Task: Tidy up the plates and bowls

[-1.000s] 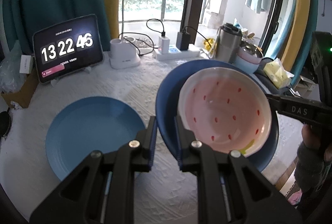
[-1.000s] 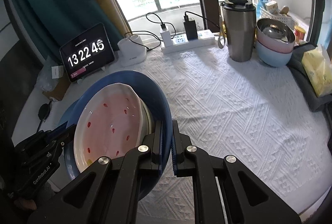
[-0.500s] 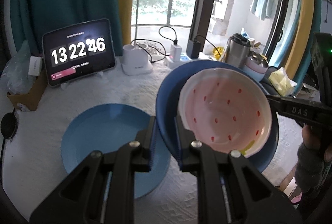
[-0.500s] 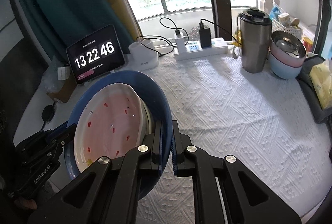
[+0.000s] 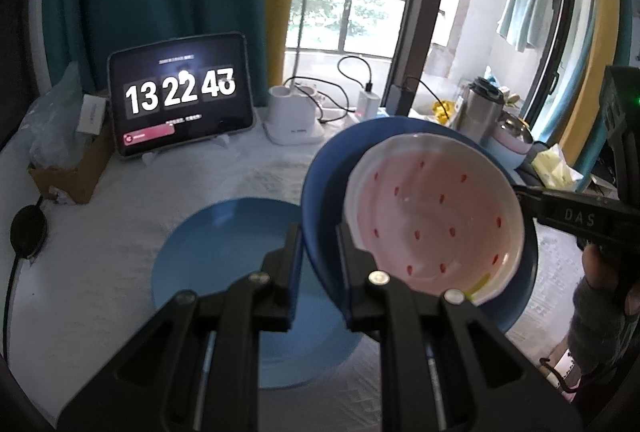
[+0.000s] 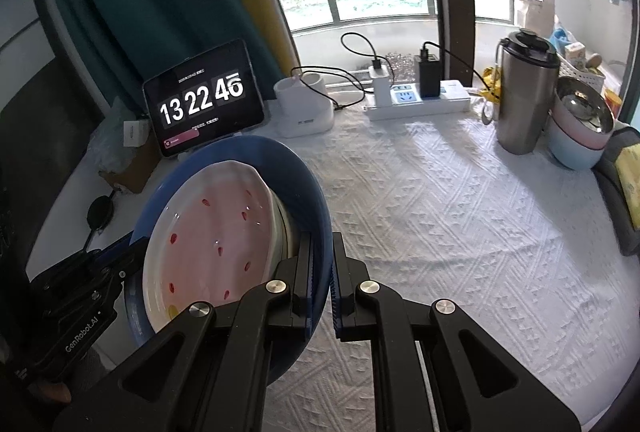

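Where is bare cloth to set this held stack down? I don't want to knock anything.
The widest bare white tablecloth lies in front of the power strip and steel flask. The light blue plate fills the side nearer the tablet; stacked bowls crowd the far corner.

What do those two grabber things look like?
Both are black. The left gripper and right gripper have angular, triangle-windowed arms, silver bolts and blue ribbed pads. White lettering says "GenRobot.AI" on the left one and "DAS" on the right. A grey cuff shows below the right.

glossy glazed pink bowl, glossy blue plate, rough woven white tablecloth, brushed metal flask
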Tool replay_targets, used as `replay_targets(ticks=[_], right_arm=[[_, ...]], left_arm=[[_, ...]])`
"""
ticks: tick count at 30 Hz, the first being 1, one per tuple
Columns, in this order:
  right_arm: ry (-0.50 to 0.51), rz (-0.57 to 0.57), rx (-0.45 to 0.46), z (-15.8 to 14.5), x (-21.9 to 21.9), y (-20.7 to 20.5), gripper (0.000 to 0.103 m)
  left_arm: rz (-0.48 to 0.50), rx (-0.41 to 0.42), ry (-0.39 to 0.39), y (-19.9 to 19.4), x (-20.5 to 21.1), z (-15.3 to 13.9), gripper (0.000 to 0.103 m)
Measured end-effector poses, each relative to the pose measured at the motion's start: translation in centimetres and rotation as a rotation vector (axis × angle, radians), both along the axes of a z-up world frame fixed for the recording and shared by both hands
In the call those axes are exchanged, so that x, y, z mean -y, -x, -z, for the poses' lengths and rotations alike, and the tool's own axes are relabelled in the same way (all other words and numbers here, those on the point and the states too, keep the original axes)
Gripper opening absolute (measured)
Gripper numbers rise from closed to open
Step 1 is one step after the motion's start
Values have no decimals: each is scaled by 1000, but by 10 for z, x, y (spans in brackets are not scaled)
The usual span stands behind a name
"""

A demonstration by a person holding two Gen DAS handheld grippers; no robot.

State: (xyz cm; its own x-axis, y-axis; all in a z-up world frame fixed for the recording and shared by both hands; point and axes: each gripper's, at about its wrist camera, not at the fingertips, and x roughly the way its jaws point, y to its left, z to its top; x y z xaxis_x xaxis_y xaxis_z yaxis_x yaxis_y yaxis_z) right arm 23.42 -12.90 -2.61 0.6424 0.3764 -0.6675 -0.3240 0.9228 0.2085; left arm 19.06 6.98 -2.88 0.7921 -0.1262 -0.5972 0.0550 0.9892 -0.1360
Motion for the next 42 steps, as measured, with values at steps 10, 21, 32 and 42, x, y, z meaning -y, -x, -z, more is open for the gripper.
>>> replay_targets(ticks=[10, 21, 32, 42], right_arm=[[17, -41, -6, 2, -34, -5, 10], [24, -114, 0, 6, -69, -12, 12], [35, -31, -105, 34, -83, -61, 10], [18, -28, -127, 40, -84, -71, 11]], left_arm=[[-44, -5, 14, 2, -30, 5, 15], [86, 63, 94, 11, -42, -5, 17], [-62, -14, 18, -15, -80, 18, 17], [-32, -125, 100, -30, -83, 50, 19]])
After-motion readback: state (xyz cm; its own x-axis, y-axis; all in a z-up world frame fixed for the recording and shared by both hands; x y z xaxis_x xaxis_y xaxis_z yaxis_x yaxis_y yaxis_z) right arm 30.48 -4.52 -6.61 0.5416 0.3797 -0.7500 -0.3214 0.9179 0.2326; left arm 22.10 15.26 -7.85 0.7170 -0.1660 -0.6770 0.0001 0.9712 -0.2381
